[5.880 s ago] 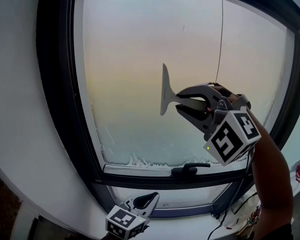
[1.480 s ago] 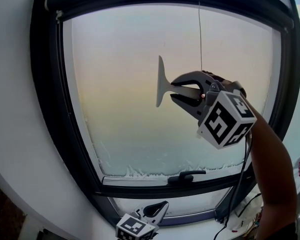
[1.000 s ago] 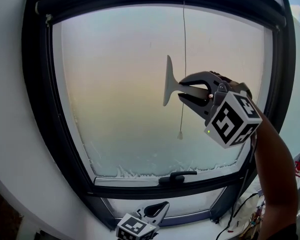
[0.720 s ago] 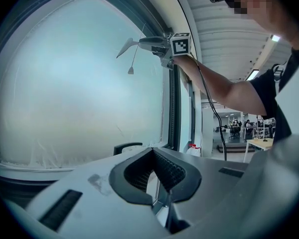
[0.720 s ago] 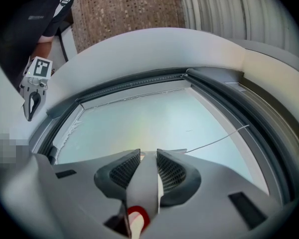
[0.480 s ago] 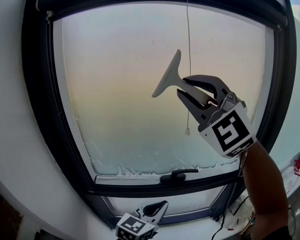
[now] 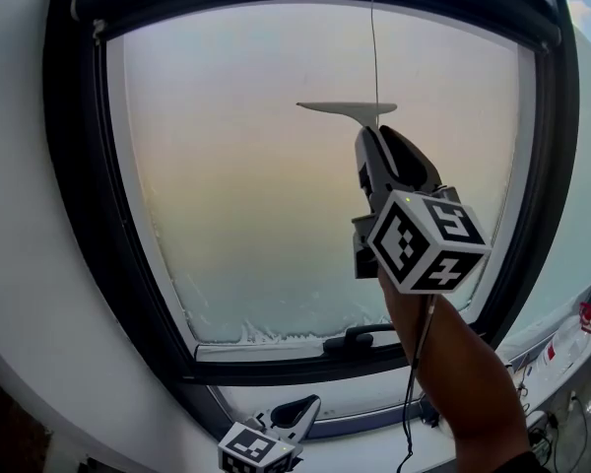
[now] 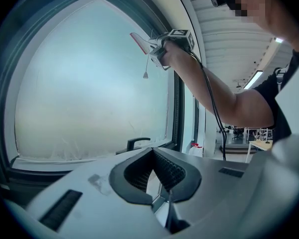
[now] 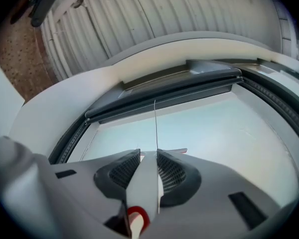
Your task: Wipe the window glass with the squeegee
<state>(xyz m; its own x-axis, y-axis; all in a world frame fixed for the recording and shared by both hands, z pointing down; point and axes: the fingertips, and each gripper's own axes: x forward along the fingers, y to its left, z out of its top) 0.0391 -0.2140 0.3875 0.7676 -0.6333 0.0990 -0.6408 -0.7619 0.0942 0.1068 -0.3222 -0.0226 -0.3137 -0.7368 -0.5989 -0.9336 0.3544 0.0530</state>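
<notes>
While right gripper (image 7: 371, 136) clamps squeegee (image 7: 345, 107), left gripper's (image 7: 300, 409) cropped.

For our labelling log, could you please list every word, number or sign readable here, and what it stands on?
No readable text anywhere.
Cubes on right gripper and left gripper: only black-and-white square markers, no letters.
Plain squeegee: no print.
Distant bottle past the window frame: any label too small to read.

A frosted window pane (image 7: 256, 166), glowing pale orange to blue, sits in a dark frame (image 7: 89, 215) within a white wall (image 7: 20, 166) beyond the right tongs (image 7: 369, 134). A thin cord (image 7: 373, 47) hangs above them, with a black handle (image 7: 360, 338) below.
</notes>
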